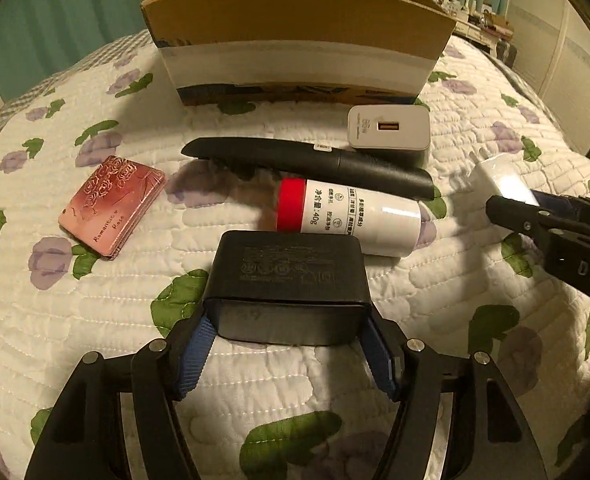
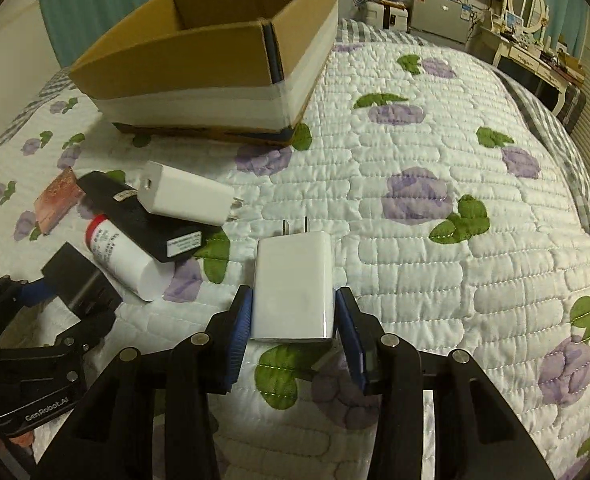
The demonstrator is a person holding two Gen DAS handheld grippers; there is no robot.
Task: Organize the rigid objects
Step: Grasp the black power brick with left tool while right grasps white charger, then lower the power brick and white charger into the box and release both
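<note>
Left gripper (image 1: 287, 344) clamped on black power adapter (image 1: 285, 276), held over floral quilt (image 1: 95, 320). Right gripper (image 2: 293, 332) clamped on white wall charger (image 2: 293, 284), prongs forward. On quilt before open cardboard box (image 1: 295, 20): white tube with red cap (image 1: 347, 216), black case (image 1: 307, 166), second white charger (image 1: 389, 128), pink tin (image 1: 113, 206).

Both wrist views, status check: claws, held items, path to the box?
Left claw shut on black adapter. Right claw shut on white charger. Cardboard box open ahead. Tube, black case, second charger lie between.
</note>
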